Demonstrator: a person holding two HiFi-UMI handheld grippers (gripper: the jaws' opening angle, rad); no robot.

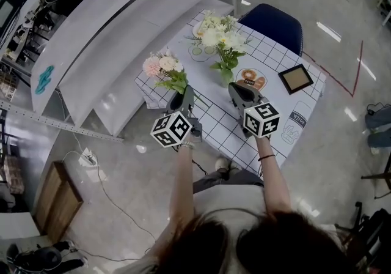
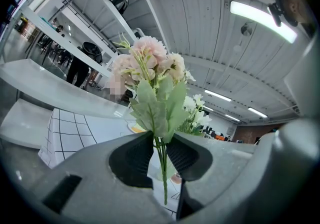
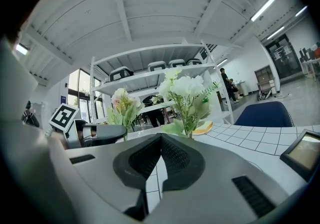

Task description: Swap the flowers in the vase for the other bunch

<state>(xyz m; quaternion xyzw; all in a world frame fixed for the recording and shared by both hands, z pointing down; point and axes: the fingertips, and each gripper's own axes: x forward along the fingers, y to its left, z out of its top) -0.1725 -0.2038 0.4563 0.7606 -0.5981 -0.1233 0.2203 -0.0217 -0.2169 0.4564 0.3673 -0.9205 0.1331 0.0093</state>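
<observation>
A bunch of white flowers (image 1: 220, 35) stands upright in a small vase (image 1: 226, 76) on the checked tablecloth (image 1: 275, 52). A pink bunch (image 1: 162, 66) is held upright above the table's left edge. My left gripper (image 1: 183, 97) is shut on its thin green stems (image 2: 161, 155), which run down between the ribbed pads (image 2: 137, 155). My right gripper (image 1: 237, 90) is shut with nothing in it, its tips (image 3: 161, 137) just short of the vase. In the right gripper view the white flowers (image 3: 186, 90) rise right ahead and the pink bunch (image 3: 122, 104) stands to the left.
A framed picture (image 1: 296, 78) lies flat at the table's right. A plate with a doughnut (image 1: 250, 77) sits beside the vase. A blue chair (image 1: 272, 25) stands behind the table and white shelving (image 1: 122, 28) runs along its left side.
</observation>
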